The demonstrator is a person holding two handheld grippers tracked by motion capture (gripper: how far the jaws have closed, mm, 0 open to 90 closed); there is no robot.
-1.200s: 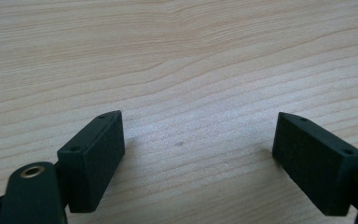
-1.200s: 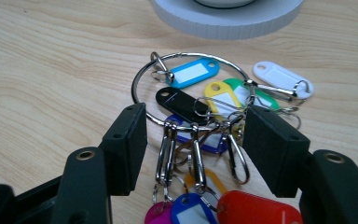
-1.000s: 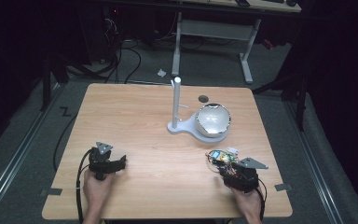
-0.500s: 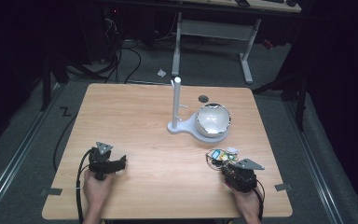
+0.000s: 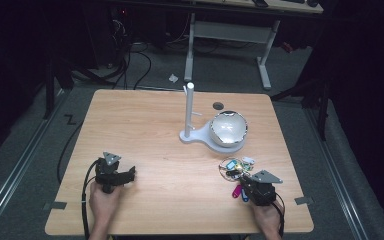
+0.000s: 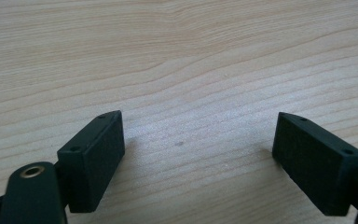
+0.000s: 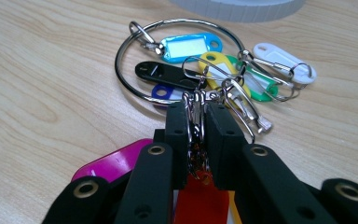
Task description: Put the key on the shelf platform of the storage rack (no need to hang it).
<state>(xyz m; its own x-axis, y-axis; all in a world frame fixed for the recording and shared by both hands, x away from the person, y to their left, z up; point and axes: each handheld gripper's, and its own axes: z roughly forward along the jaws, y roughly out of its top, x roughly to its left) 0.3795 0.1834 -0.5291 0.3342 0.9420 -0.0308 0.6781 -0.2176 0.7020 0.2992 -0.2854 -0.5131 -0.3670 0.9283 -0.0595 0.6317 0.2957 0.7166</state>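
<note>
Wooden counter (image 5: 145,125) lies bare across its left and middle; the left gripper (image 5: 130,175) rests there, jaws apart. Right gripper (image 7: 196,126), just closing, clamps the key ring bunch (image 7: 200,70) near the counter's right front edge, close before the white stand (image 5: 190,135) and bowl (image 5: 228,128).

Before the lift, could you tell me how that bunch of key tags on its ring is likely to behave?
The bunch of key tags will probably hang floppy, since separate tags link loosely to a thin metal ring. It looks light. The right gripper pinches small clips, which might slip or swing.
</note>
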